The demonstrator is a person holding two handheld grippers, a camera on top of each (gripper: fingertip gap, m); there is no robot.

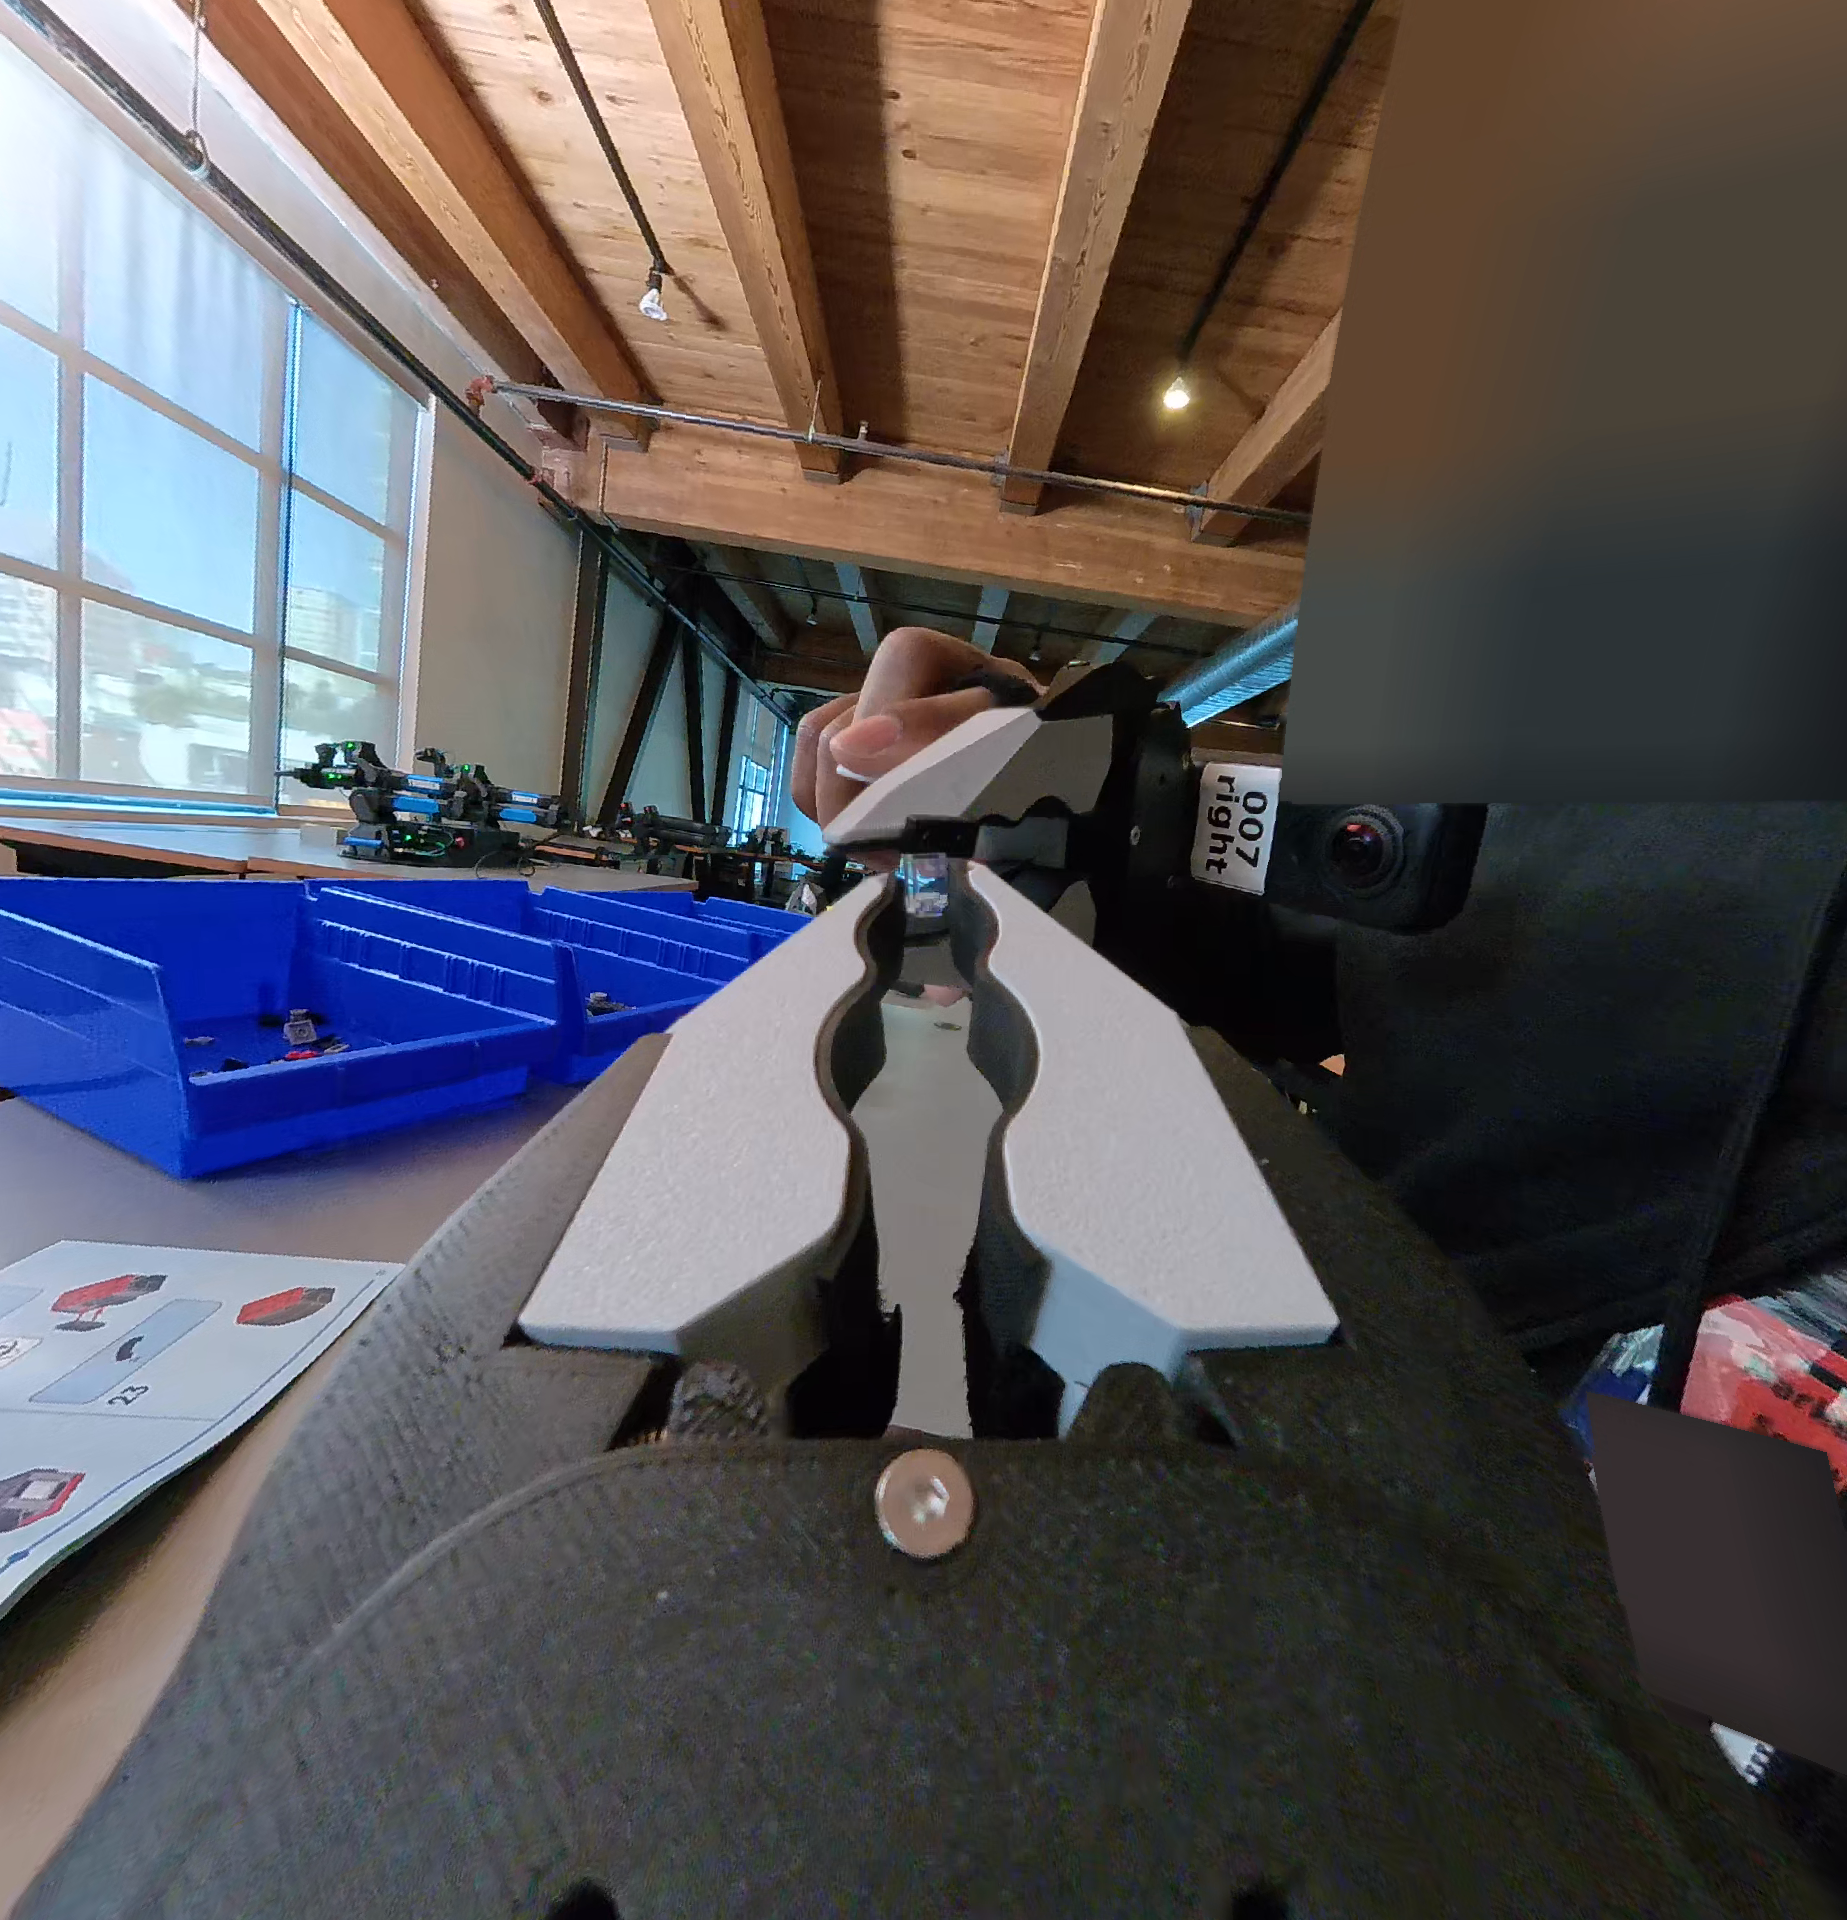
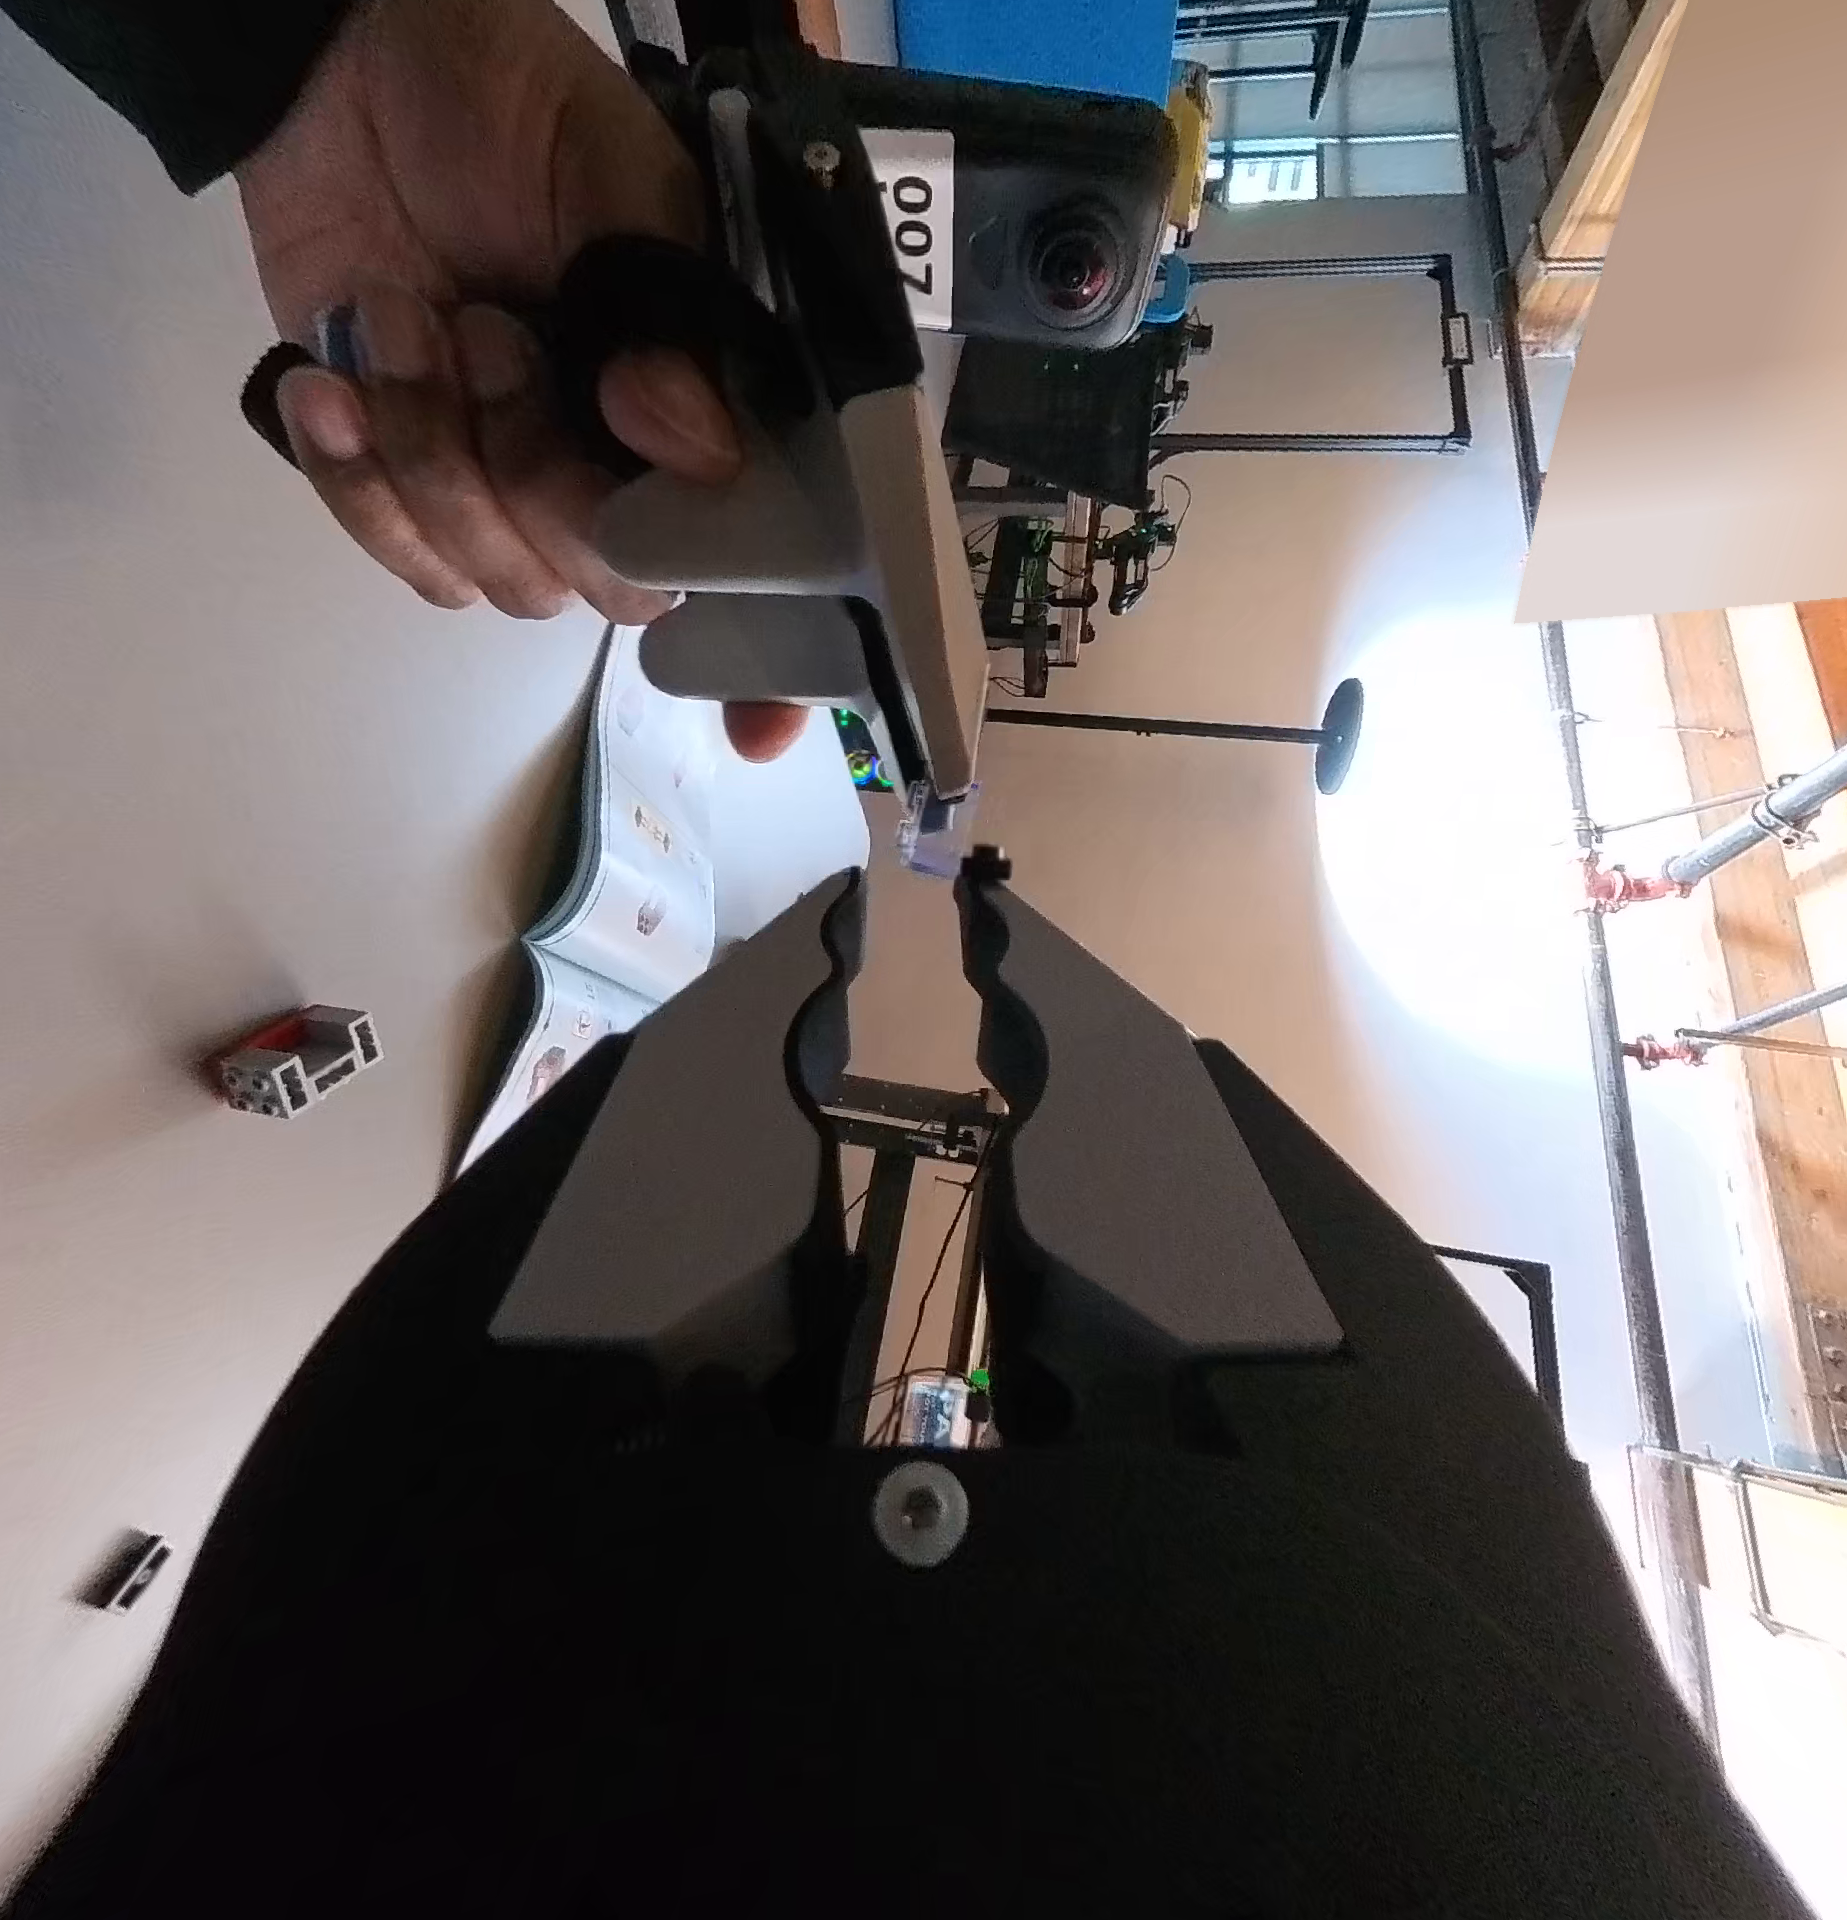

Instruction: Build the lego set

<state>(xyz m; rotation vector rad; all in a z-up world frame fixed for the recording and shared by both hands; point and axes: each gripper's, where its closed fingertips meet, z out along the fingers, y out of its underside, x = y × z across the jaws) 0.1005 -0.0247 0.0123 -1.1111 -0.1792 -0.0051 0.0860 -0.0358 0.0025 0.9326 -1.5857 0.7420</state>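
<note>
Left tongs pinch a clear brick in mid-air, above the worktop. Right tongs stand narrow, with a small black piece at one tip; whether it is gripped is unclear. Best approach: square the pieces up, press slowly, and hold firm against twisting.

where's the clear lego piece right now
The clear piece is pinched at the left gripper tips in the right wrist view, just beyond the right gripper.

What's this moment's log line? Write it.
left hand-held gripper: shut on clear brick | right hand-held gripper: open | model: on table
</note>
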